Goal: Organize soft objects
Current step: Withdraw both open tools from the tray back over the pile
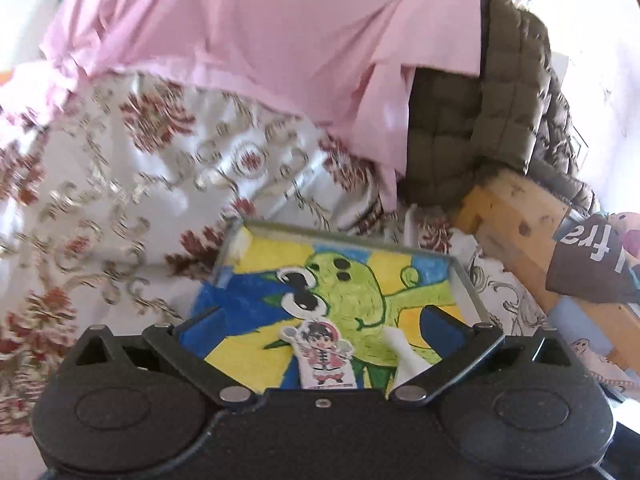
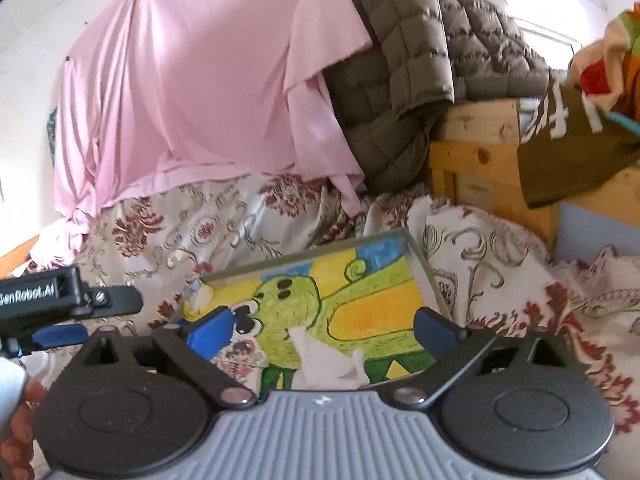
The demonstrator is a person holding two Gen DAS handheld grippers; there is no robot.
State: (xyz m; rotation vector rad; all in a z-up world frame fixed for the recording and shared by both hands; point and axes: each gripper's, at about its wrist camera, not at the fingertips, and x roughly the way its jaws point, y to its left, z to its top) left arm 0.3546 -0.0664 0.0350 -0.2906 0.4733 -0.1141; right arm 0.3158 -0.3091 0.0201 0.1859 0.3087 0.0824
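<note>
1. Blue pads line both claws; the left claw [image 1: 324, 320] stands spread wide with nothing between its fingers, and the right claw [image 2: 324, 326] is just as wide and just as empty.
2. Under both claws lies one framed drawing [image 1: 340, 280], a green cartoon creature on yellow and blue, resting flat on the bed.
3. On the drawing lie two small things: one cartoon figure cut-out [image 1: 326, 356] and one crumpled white tissue [image 2: 328, 360]. In the left view the tissue shows only as a narrow white shape.
4. One floral bedspread [image 1: 120, 184], cream with dark red flowers and grey scrolls, covers the bed around the drawing.
5. One pink sheet [image 1: 240, 36] lies bunched on the bedspread beyond the drawing, its edge overlapping one olive quilted jacket [image 1: 472, 116] piled beside it against the wooden bed frame [image 1: 516, 216].
6. One dark brown garment [image 2: 568, 148] with white lettering hangs over the frame; the letters look like "fra", though they are cut off.
7. Only the right view shows the other tool [image 2: 60, 296] at its left edge, marked "GenRobot.AI", with fingers of a hand [image 2: 20, 420] below it, and an orange and red patterned cloth [image 2: 616, 52] at the top right.
</note>
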